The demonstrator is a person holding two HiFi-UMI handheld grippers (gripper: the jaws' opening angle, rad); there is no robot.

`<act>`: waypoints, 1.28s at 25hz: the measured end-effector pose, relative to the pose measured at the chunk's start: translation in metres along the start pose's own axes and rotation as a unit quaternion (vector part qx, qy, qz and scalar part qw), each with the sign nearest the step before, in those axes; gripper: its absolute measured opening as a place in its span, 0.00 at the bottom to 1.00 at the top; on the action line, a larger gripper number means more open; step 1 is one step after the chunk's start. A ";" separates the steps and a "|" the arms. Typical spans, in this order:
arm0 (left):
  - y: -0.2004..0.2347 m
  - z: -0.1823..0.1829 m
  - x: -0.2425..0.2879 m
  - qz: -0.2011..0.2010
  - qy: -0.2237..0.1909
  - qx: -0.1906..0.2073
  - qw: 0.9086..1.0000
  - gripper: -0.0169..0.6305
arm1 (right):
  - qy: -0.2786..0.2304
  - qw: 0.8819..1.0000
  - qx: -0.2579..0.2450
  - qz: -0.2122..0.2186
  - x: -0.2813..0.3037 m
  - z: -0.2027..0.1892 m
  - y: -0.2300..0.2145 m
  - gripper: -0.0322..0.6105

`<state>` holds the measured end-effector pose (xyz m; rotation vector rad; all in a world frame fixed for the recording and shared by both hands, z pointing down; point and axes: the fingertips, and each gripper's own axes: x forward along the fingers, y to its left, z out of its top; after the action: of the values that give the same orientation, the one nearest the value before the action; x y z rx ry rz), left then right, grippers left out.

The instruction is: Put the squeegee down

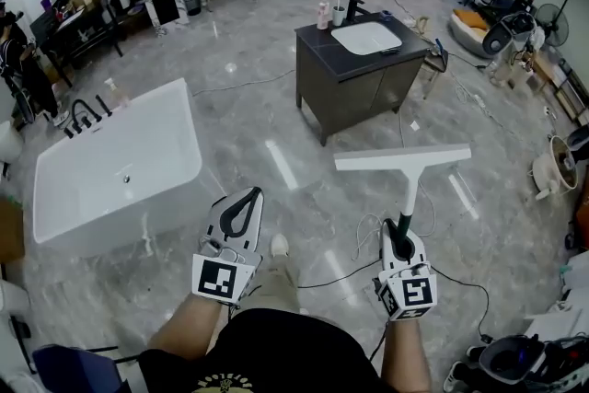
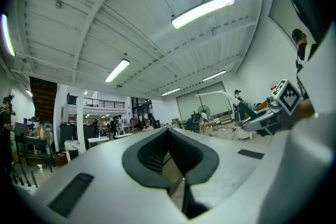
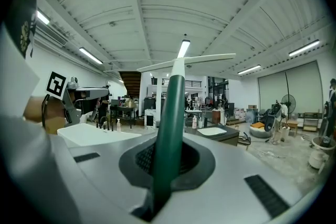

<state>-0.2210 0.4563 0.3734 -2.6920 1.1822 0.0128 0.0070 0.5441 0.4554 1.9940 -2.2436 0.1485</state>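
Right gripper (image 1: 400, 233) clamps the squeegee (image 1: 402, 159), its handle pointing toward the sink cabinet (image 1: 350, 95), blade crosswise; left gripper (image 1: 248, 198) is closed, empty.

- The bathtub (image 1: 120, 166) stands on the floor (image 1: 276, 133) at the left.
- The left gripper (image 1: 247, 202) hangs just off the bathtub's near right corner.
- The sink worktop (image 1: 317, 46) stands farther back, right of the bathtub and well apart from it.
- 1 bottle (image 1: 323, 14) stands on the worktop's far left corner.
- The squeegee (image 1: 405, 163) sits in the jaws of the right gripper (image 1: 401, 235), its blade nearer than the worktop.
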 end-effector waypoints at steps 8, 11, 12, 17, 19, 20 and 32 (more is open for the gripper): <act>0.012 -0.020 0.070 -0.023 0.015 -0.033 0.999 0.05 | 0.039 0.999 0.009 0.005 0.053 -0.003 -0.021 0.09; 0.028 -0.025 0.095 -0.032 0.017 -0.021 0.999 0.05 | 0.022 1.000 0.001 -0.008 0.086 0.011 -0.032 0.09; 0.036 -0.029 0.105 -0.032 0.020 -0.014 0.999 0.05 | 0.018 1.000 0.002 -0.015 0.099 0.015 -0.036 0.09; 0.075 -0.037 0.147 -0.025 0.010 0.012 1.000 0.05 | 0.015 0.999 0.011 -0.030 0.152 0.026 -0.040 0.09; 0.088 -0.039 0.158 -0.017 0.002 0.012 1.000 0.05 | 0.020 0.999 0.007 -0.032 0.168 0.026 -0.040 0.09; 0.092 -0.040 0.164 -0.018 -0.001 0.011 1.000 0.05 | 0.023 0.999 0.007 -0.033 0.175 0.027 -0.041 0.09; 0.126 -0.068 0.219 -0.068 0.017 0.001 0.998 0.05 | 0.019 0.998 -0.014 -0.050 0.244 0.060 -0.050 0.09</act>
<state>-0.1693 0.2009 0.3982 -2.7759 1.0047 -0.0542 0.0264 0.2895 0.4364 2.0661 -2.1064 0.1424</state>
